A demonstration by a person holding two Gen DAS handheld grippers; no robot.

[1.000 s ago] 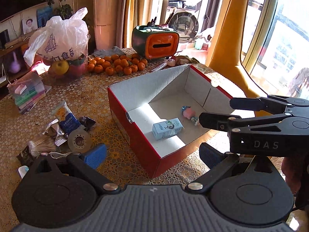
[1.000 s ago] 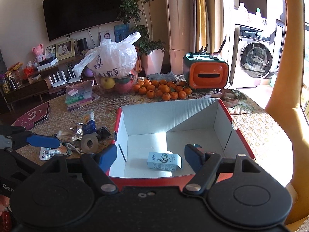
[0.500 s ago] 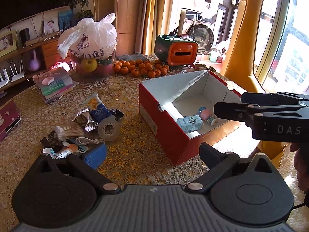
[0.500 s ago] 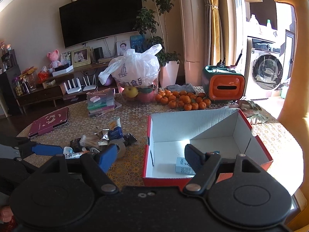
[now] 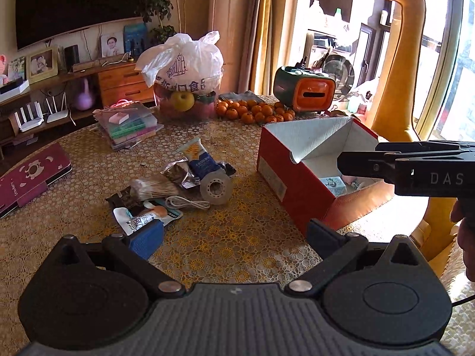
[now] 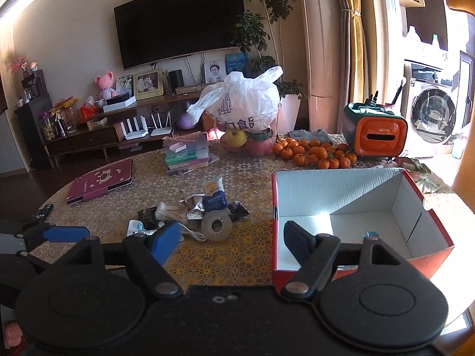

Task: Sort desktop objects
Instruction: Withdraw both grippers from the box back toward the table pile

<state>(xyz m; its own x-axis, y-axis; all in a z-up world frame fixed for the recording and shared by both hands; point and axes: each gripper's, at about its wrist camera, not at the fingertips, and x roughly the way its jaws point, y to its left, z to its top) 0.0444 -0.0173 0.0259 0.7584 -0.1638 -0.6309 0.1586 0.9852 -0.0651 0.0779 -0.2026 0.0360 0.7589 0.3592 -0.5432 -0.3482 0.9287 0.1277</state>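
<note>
Tape roll point(image 5: 215, 188) flat on table point(image 5: 231, 246) amid clutter, left of red box point(image 5: 292, 178); likely light, stiff, best pinched across rim. Left gripper point(image 5: 234, 238) and right gripper point(image 6: 233, 238) both spread, empty

The left tool point(image 5: 234, 235) hangs with its two fingers spread wide and nothing between them. The right tool point(image 6: 231, 238) is likewise spread wide and empty. In the left wrist view the right tool reaches in from the right edge, gripped from below by a hand point(image 5: 463, 237).
</note>
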